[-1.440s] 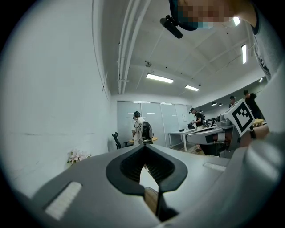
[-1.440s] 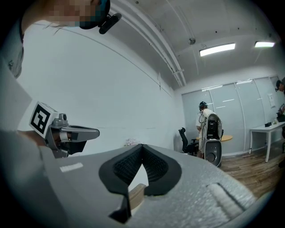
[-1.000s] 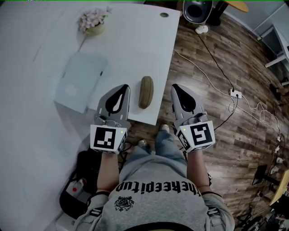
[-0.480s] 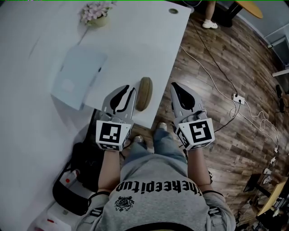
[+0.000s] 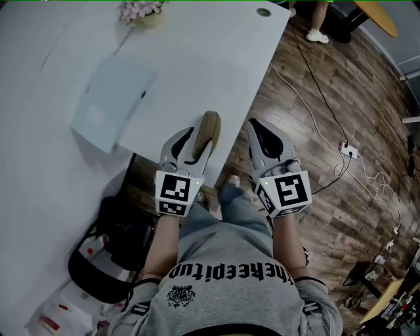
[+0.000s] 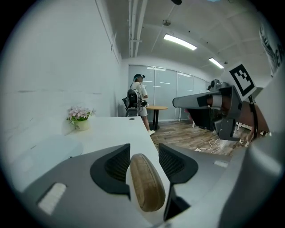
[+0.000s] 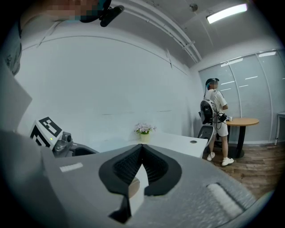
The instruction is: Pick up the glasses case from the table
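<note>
The glasses case (image 5: 208,130), a brown woven oval, lies on the white table (image 5: 197,59) right at its near edge. My left gripper (image 5: 197,139) has come up to it from the near side. Its jaws are opening, and the case (image 6: 144,180) lies lengthwise between the two dark pads (image 6: 116,164) of that gripper (image 6: 144,148); the pads do not press on it. My right gripper (image 5: 257,128) hangs beyond the table's edge over the wooden floor, to the right of the case. Its jaws (image 7: 141,147) stand shut with nothing held.
A pale blue flat folder (image 5: 111,102) lies left of the case, and a pot of pink flowers (image 5: 141,10) stands at the far edge. A black chair (image 5: 108,246) sits under the table. Cables and a power strip (image 5: 346,151) lie on the floor. A person (image 6: 139,100) stands far off.
My left gripper has sunk and moved forward to the case, and its jaws have gone from shut to spread round it. The right gripper has hardly shifted.
</note>
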The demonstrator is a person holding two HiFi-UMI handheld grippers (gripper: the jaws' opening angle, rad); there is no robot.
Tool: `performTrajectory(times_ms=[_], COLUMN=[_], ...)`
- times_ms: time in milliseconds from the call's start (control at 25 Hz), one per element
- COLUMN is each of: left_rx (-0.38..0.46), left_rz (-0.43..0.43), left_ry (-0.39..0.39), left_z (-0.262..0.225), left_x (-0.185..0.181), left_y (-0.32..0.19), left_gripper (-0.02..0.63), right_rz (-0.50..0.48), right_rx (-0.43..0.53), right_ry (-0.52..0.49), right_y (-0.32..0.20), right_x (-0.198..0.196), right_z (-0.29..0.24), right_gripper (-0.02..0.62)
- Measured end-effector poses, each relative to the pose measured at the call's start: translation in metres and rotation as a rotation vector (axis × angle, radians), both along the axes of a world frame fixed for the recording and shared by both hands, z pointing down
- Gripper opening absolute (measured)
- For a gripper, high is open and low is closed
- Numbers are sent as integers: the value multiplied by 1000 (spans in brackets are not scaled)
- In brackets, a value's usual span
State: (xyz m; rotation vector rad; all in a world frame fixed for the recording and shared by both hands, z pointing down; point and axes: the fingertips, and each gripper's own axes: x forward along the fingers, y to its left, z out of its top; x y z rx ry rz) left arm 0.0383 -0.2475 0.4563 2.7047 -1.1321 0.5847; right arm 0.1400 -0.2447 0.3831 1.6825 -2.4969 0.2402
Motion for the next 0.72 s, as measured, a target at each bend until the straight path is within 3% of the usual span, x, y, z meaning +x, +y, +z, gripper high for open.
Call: performTrajectory(times_ms=[720], left_rx=[-127], left_rz=[-102], left_ry=[-178], left_z=[74], left_x=[17], left_y=[4], left_gripper=[313], right_rz=[-100], right_rx=[-48], right_ry=[-1], right_y=[-17], right_x=[14], right_z=[20], right_gripper=[3])
